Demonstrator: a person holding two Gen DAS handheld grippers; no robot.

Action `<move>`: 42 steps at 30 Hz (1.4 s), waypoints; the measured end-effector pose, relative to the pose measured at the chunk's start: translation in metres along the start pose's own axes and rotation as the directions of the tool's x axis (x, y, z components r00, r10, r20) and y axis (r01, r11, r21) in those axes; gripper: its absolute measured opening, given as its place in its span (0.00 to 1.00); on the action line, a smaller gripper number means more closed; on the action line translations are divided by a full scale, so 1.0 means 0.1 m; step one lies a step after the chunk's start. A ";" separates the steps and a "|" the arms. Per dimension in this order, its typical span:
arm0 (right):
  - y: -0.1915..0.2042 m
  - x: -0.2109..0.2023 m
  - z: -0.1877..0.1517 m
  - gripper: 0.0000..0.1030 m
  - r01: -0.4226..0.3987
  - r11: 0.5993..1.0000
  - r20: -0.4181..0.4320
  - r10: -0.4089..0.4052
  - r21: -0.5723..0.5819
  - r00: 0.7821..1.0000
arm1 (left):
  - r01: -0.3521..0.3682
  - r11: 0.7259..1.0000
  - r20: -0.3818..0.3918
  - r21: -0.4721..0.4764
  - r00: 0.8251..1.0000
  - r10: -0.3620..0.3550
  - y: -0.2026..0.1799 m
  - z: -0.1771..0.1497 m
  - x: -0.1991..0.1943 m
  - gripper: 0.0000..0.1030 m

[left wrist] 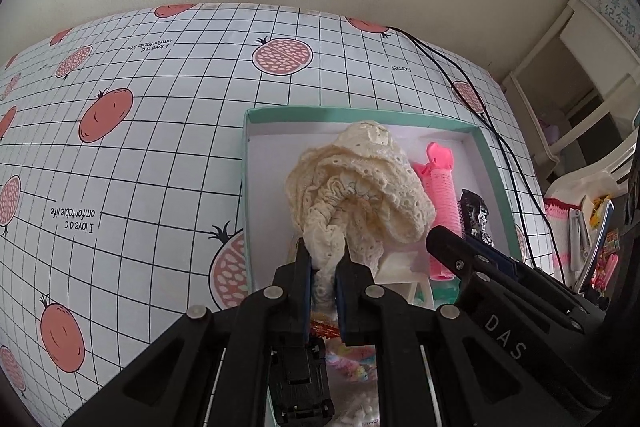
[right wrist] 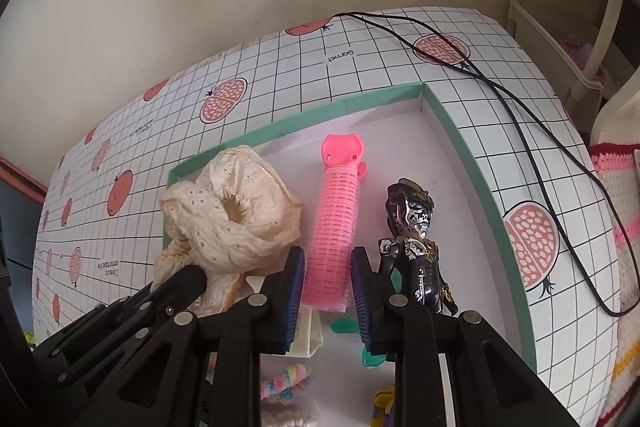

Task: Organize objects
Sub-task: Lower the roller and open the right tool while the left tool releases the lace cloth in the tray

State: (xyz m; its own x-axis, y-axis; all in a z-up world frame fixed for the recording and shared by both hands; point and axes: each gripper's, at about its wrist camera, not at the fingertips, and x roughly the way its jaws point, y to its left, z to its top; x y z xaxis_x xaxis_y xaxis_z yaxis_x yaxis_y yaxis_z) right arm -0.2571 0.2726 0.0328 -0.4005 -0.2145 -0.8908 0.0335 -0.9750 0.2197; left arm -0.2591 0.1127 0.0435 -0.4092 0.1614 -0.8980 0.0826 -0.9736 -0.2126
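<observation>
**Lace scrunchie gripped, pink roller between open jaws**

Now the left hand-held gripper (left wrist: 323,269) is clamped on one cream lace scrunchie (left wrist: 360,183), pinching a fold of its fabric while the rest bunches out ahead of the fingers, over the left part of a mint-edged box (right wrist: 480,163). Just right of it, the right hand-held gripper (right wrist: 328,281) stands with its jaws apart, one on each side of the near end of one pink hair roller (right wrist: 334,227); whether the blue pads (right wrist: 294,291) touch the roller I cannot tell. The roller lies lengthwise on the white box floor, its clip end pointing away. Beside it on the right lies one black and silver figurine (right wrist: 416,247), near the right finger but apart from it. The box sits on a surface (left wrist: 140,147) covered in a grid-and-pomegranate print, with two black cables (right wrist: 520,131) trailing across its far right corner.
</observation>
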 end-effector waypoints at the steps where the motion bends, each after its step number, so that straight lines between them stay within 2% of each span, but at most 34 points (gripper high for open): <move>1: 0.00 0.00 0.00 0.25 0.000 1.000 -0.001 0.000 0.001 1.000 | -0.002 1.000 -0.002 -0.001 1.000 0.002 0.00 -0.01 0.01 0.11; 8: 0.00 0.01 0.01 0.26 -0.005 1.000 -0.022 0.005 0.011 1.000 | 0.007 1.000 -0.012 -0.009 1.000 -0.007 0.00 0.00 0.02 0.12; 10: 0.00 0.01 0.01 0.27 -0.004 1.000 -0.026 0.004 0.013 1.000 | 0.009 1.000 -0.023 -0.015 1.000 -0.009 0.01 0.01 0.01 0.21; 12: 0.00 0.00 0.01 0.27 -0.002 1.000 -0.028 0.002 0.015 1.000 | 0.005 1.000 -0.027 -0.014 1.000 -0.005 0.00 0.01 0.00 0.26; 21: 0.00 -0.15 0.06 0.28 -0.003 1.000 -0.026 0.004 0.015 1.000 | -0.001 1.000 -0.010 0.005 1.000 0.001 -0.01 0.06 -0.17 0.34; 29: -0.03 -0.28 0.11 0.34 -0.014 1.000 -0.004 0.014 0.025 1.000 | -0.002 1.000 0.020 0.026 1.000 0.002 -0.04 0.10 -0.33 0.40; 34: -0.09 -0.28 0.12 0.35 -0.016 0.999 -0.006 0.016 0.041 1.000 | -0.002 1.000 0.017 0.020 1.000 0.001 -0.01 0.10 -0.32 0.52; 42: -0.14 -0.23 0.12 0.53 -0.004 0.998 -0.009 0.004 0.056 1.000 | -0.069 0.998 0.020 0.006 0.997 0.069 0.03 0.11 -0.29 0.64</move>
State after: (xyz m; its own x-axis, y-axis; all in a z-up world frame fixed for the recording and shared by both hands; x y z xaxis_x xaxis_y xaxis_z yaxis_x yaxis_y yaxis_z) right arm -0.2591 0.2921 0.0552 -0.3922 -0.2193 -0.8933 -0.0166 -0.9693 0.2453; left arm -0.2568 0.1030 0.0730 -0.4207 0.0911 -0.9026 0.1053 -0.9833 -0.1483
